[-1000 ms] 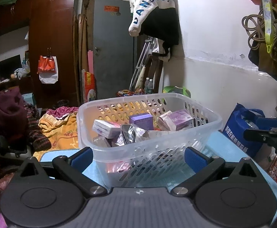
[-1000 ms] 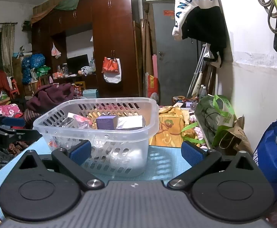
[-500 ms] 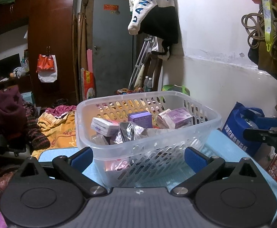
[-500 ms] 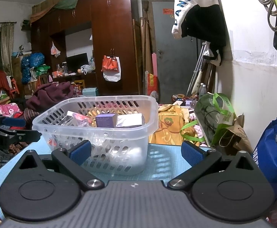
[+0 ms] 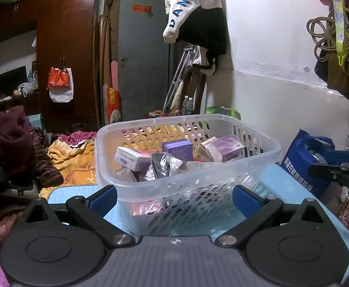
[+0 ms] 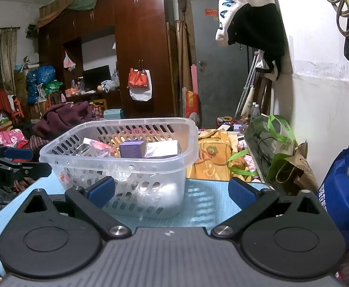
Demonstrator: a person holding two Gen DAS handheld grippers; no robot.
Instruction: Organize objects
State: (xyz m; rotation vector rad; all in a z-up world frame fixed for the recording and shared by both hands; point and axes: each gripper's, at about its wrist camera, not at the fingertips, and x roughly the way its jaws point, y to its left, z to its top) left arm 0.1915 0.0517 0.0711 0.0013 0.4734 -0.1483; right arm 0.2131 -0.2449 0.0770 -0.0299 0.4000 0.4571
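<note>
- The task looks close to finished, judging from how things lie: the clear plastic basket (image 5: 188,167) sits on the blue table (image 5: 282,186) with the small items gathered inside it, and no loose item shows on the bare parts of the table in either view.
- What may be left is small (perhaps a last check or a shift of the basket); the pictures show nothing waiting to be picked up.
- The left gripper (image 5: 174,197) hangs just in front of the basket's near wall, its fingers spread wide and holding nothing.
- The right gripper (image 6: 172,191) faces the basket from the other side, fingers likewise wide apart and empty; the basket lies ahead and to its left.
- The basket is translucent with slotted walls and a rolled rim, standing upright and level.
- Inside lie a purple box (image 5: 178,147) near the middle, a white and purple box (image 5: 131,159) toward the left, a pale lilac box (image 5: 222,147) toward the right, and a crinkled silver foil packet (image 5: 164,165) in front (the lower layer is too jumbled to tell apart).
- Something pink shows through the slots low in the near wall; what it is cannot be told.
</note>
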